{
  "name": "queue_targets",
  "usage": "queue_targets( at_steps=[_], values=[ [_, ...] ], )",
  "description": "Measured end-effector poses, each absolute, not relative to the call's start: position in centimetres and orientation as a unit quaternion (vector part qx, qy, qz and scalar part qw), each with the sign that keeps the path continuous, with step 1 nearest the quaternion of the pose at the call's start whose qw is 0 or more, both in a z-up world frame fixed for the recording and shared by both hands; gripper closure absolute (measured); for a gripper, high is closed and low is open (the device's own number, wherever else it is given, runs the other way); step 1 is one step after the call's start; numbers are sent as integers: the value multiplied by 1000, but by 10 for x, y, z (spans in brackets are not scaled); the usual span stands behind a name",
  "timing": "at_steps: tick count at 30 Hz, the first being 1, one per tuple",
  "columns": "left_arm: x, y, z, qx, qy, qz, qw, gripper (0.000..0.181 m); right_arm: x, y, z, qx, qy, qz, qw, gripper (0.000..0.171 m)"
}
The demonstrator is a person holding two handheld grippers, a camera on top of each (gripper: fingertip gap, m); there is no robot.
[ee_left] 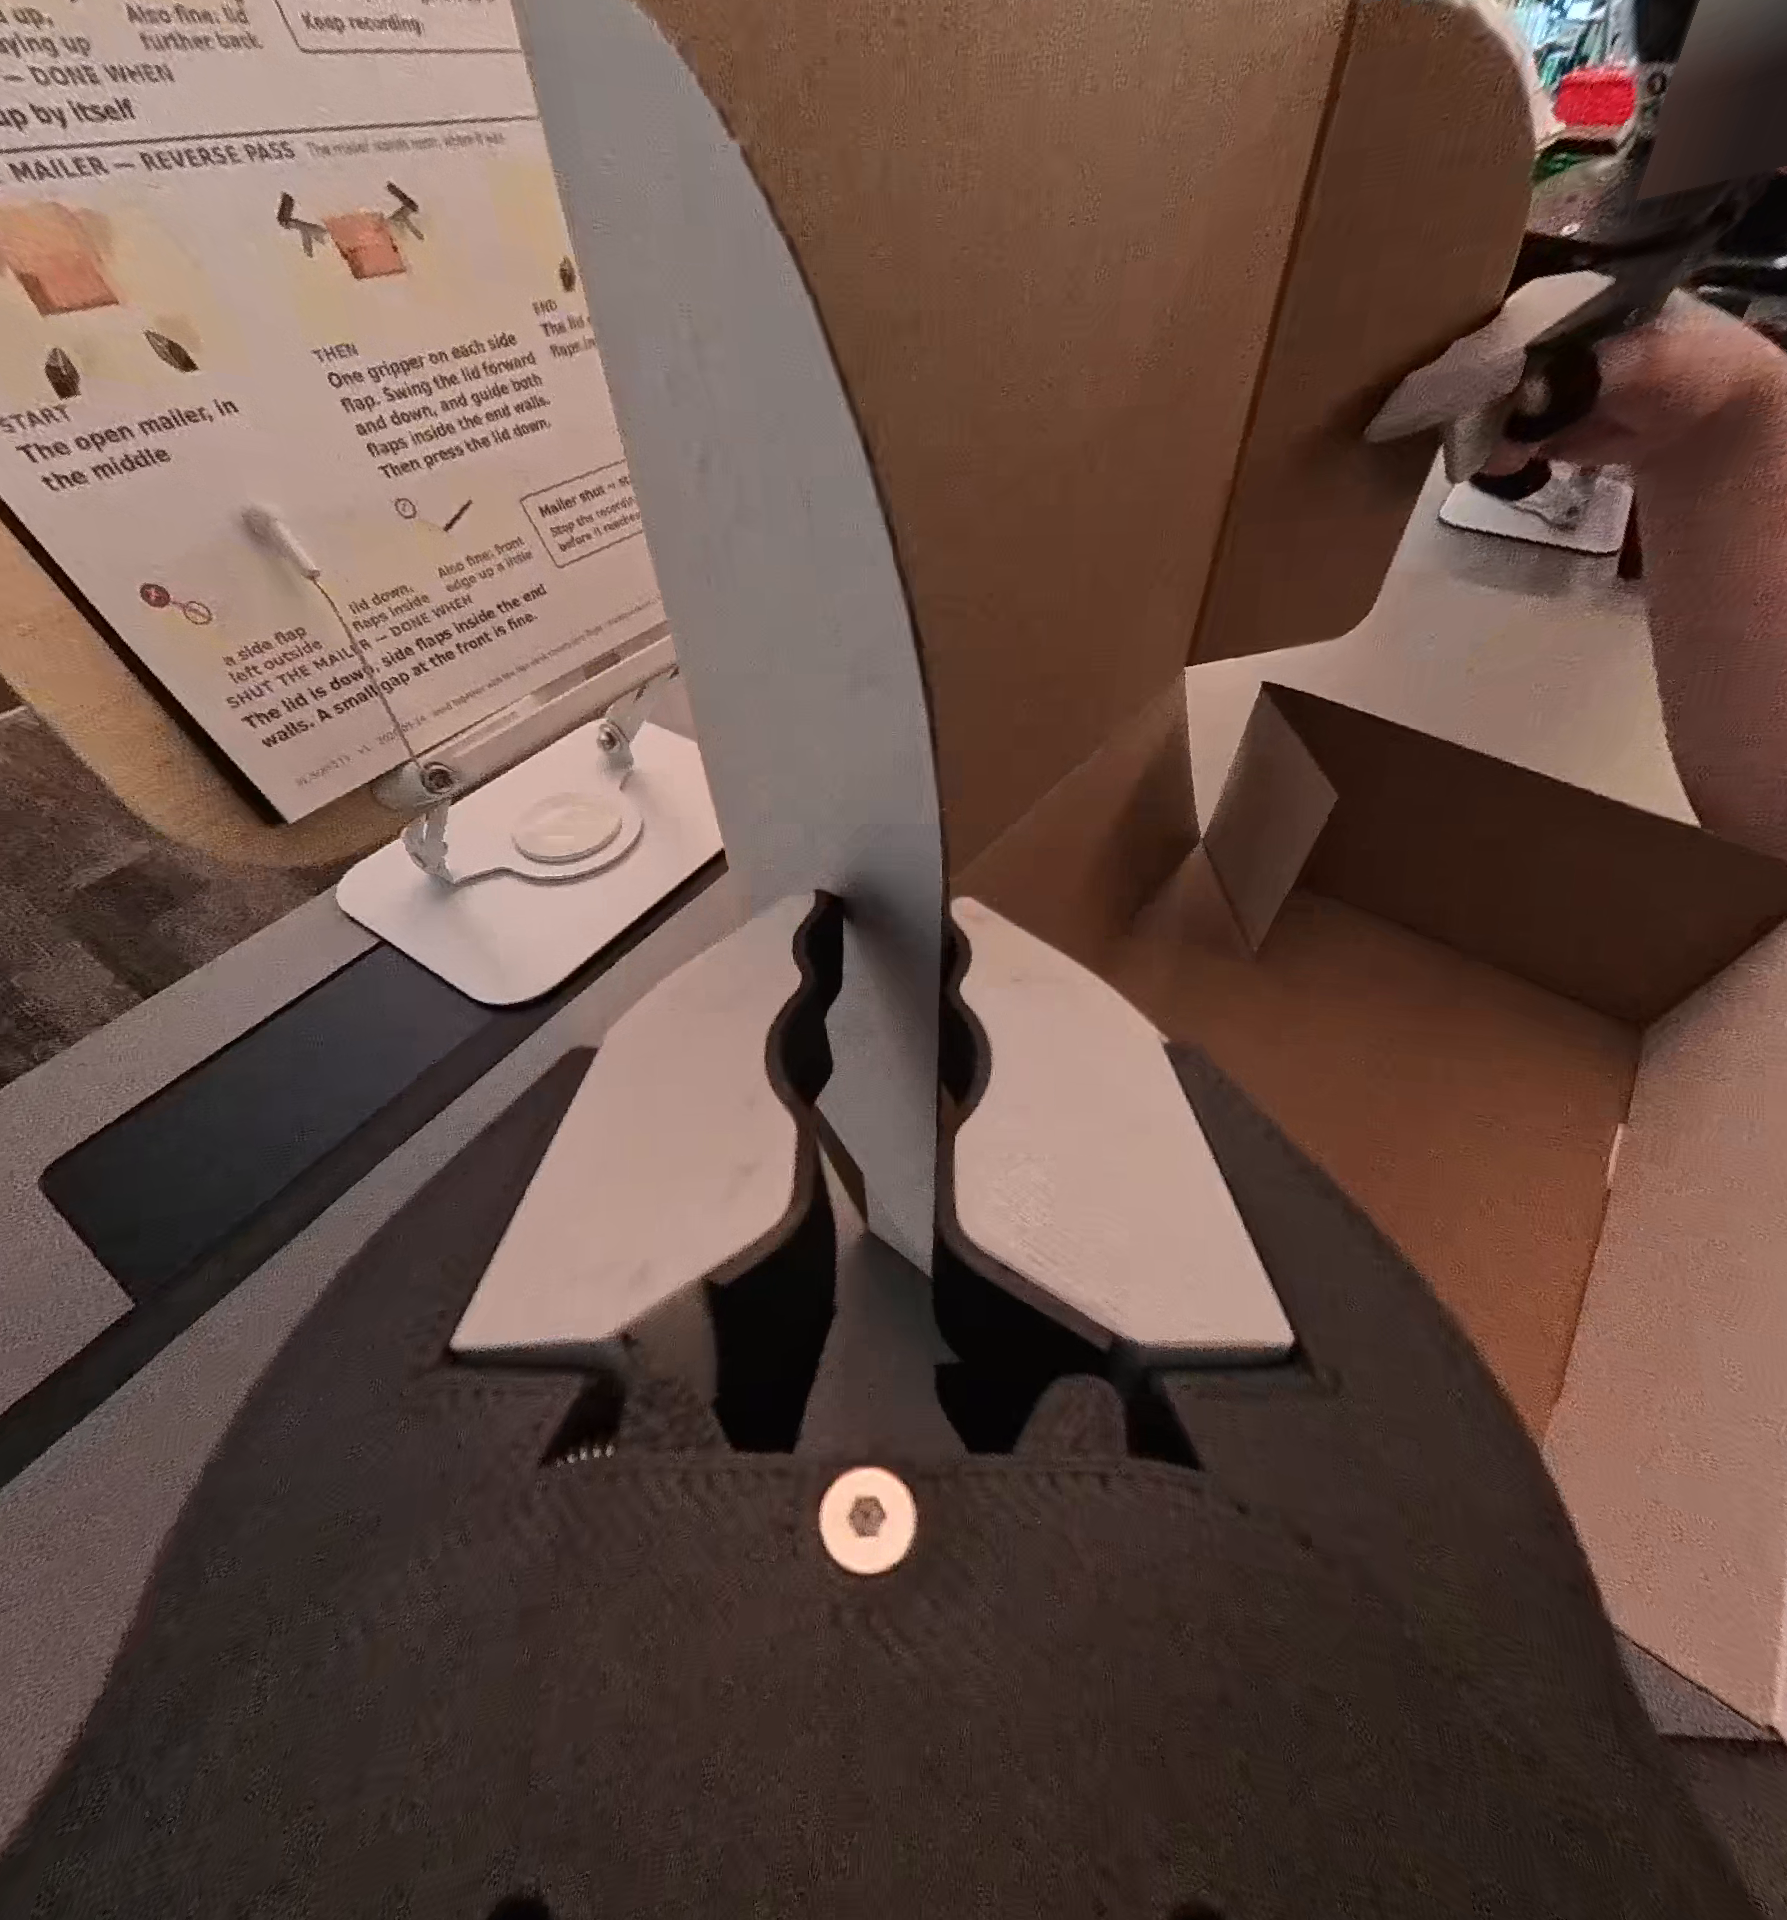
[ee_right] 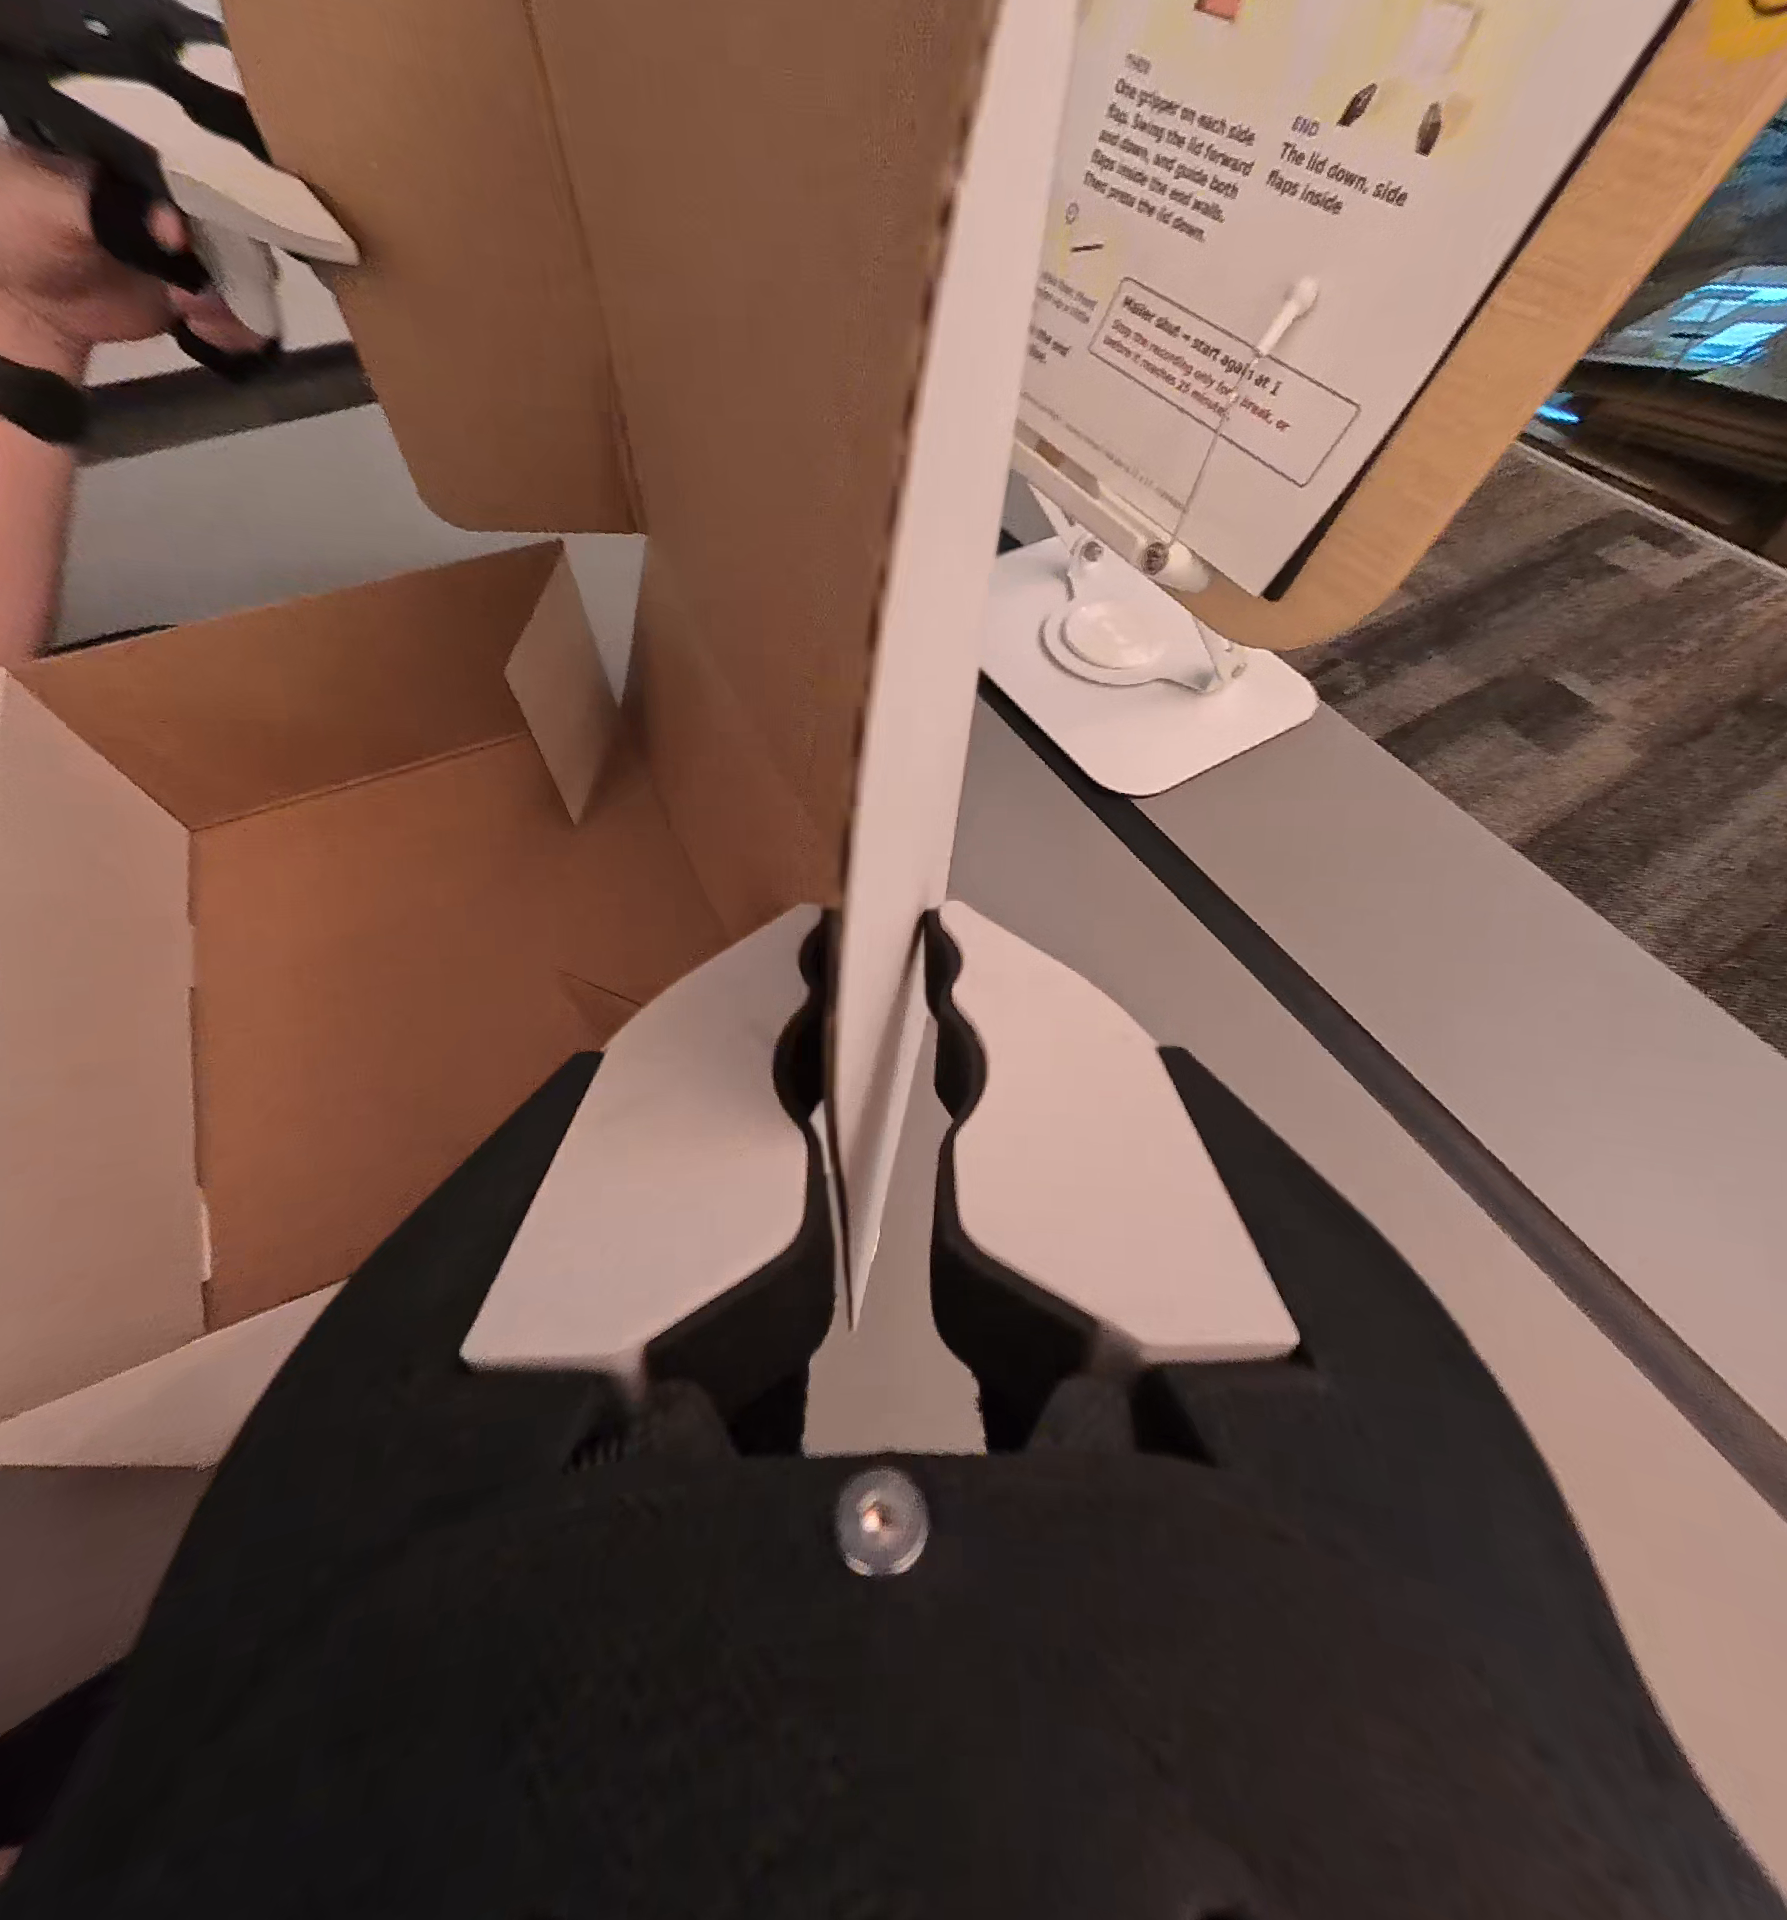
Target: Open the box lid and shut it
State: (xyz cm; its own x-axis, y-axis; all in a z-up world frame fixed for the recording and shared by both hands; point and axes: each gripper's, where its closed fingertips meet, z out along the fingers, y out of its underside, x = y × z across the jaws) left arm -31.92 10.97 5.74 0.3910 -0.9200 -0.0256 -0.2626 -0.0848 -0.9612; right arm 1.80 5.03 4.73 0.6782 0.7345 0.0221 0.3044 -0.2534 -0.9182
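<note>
I have the left gripper (ee_left: 873,1049) pinching one side flap (ee_left: 764,520) and the right gripper (ee_right: 873,1049) pinching the other, holding the lid (ee_left: 1055,364) upright above the open box (ee_left: 1440,1039).

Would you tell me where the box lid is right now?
The box lid stands upright behind the open box tray, its side flaps pinched by the left hand-held gripper and right hand-held gripper.
</note>
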Motion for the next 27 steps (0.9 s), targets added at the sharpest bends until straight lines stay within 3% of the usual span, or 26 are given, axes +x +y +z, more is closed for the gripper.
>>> queue_targets(
  at_steps=[15, 22, 27],
  values=[
    [-336, 107, 60, -729, 403, -285, 474, 173, 14, 61, 43, -808, -272, 222, 472, 160],
    [-322, 92, 56, -778, 390, -224, 439, 167, -5, 55, 48, -859, -164, 247, 418, 143],
    [-312, 79, 43, -798, 410, -181, 403, 163, -10, 47, 41, -891, -137, 185, 392, 142]
  ],
)
